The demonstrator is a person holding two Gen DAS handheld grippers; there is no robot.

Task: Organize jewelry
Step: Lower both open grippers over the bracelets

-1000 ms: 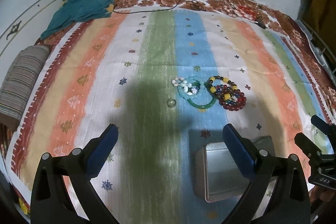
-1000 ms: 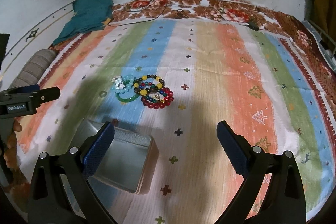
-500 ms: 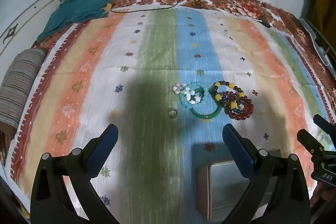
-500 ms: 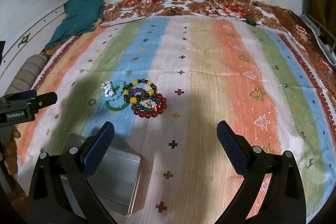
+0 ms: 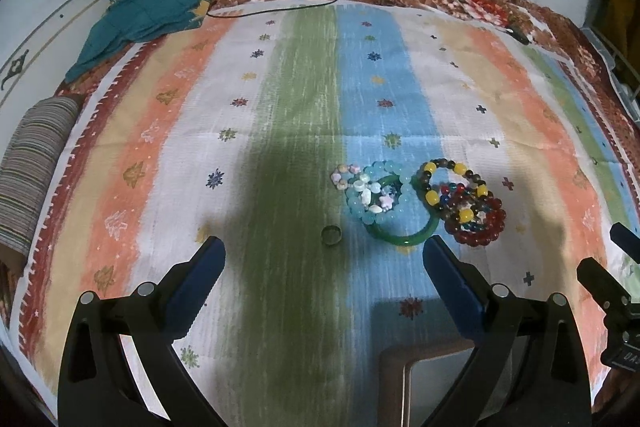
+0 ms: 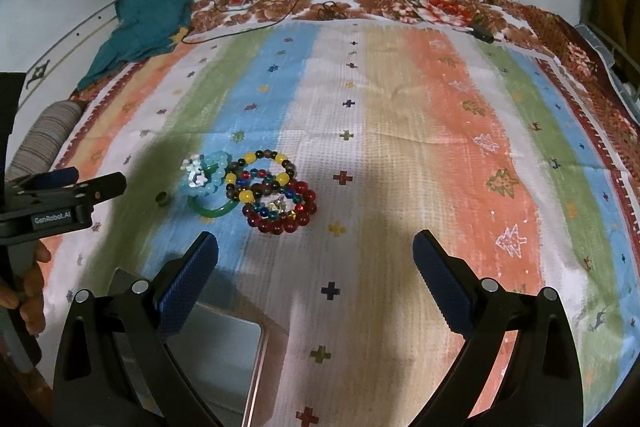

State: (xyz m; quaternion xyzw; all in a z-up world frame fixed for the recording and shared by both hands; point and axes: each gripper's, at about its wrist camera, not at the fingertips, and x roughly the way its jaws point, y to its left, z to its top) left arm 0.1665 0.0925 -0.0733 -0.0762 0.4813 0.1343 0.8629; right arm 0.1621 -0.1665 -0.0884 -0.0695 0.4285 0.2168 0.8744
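Both claws, left claw [image 5: 324, 267] and right claw [image 6: 316, 263], spread apart, empty. Heap of beaded bracelets [image 6: 276, 191] and green glass bangle [image 5: 404, 233] on striped bedspread [image 6: 400, 127], beyond open metal tin [image 6: 224, 359]. Beads probably light, slippery, tangled; pinch outer red strand.

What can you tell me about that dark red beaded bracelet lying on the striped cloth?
The dark red beaded bracelet is a ring of round, glossy, glass-like beads lying flat on the striped cloth, at the right end of the jewelry cluster. A thinner multicoloured bead strand rests coiled on top of it, and the brown and yellow beaded bracelet overlaps its far edge. Neither gripper touches it.
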